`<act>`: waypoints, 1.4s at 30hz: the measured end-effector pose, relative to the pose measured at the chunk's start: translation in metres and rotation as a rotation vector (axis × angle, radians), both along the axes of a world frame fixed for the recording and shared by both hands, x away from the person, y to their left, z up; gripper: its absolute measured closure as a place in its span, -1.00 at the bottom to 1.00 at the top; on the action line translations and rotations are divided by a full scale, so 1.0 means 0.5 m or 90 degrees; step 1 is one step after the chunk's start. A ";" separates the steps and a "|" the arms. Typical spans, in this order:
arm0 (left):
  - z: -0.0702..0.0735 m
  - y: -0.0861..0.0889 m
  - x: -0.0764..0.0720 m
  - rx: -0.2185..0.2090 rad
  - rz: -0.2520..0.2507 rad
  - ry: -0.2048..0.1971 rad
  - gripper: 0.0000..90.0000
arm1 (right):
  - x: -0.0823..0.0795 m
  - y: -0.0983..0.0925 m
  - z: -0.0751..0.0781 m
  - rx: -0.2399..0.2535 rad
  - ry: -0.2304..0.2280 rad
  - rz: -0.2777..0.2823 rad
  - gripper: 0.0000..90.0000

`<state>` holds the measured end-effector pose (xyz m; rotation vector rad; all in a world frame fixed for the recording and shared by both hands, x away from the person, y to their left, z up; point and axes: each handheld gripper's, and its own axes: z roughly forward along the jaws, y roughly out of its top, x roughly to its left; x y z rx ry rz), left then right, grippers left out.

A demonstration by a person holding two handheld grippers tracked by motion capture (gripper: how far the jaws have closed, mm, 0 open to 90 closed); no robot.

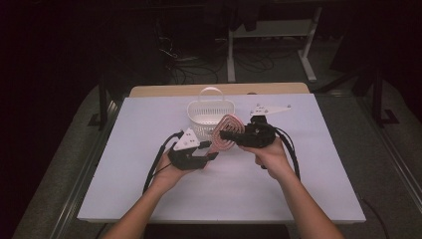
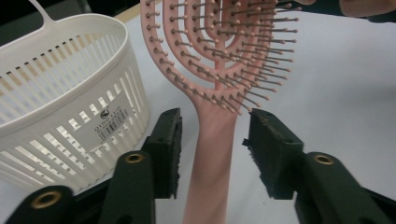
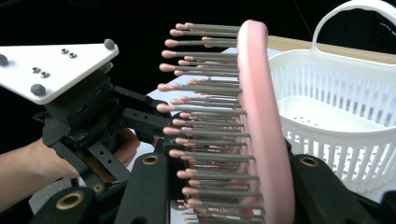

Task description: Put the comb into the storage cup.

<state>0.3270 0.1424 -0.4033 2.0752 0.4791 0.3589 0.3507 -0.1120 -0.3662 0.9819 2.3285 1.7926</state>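
On the white table (image 1: 124, 164), the left tool (image 1: 211, 155) sits in the person's left hand (image 1: 171, 172), left of centre and near the middle of the surface. In the left gripper view its jaws stand spread, one on each side of the handle of a pink hairbrush (image 2: 212, 74), with a gap on both sides and no contact visible. Just beyond, a white slotted basket (image 1: 209, 117) with a loop handle stands upright on the table, touching nothing. The brush head (image 1: 228, 130) rises between the two tools, in front of the basket. To the right, the right tool (image 1: 230, 133), held in the right hand (image 1: 268, 154), pinches the brush head, bristles (image 3: 205, 116) pointing left
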 end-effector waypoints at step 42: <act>-0.045 0.135 -0.013 -0.001 0.007 0.082 -1.00 | 0.000 -0.037 0.013 0.001 -0.020 -0.041 0.39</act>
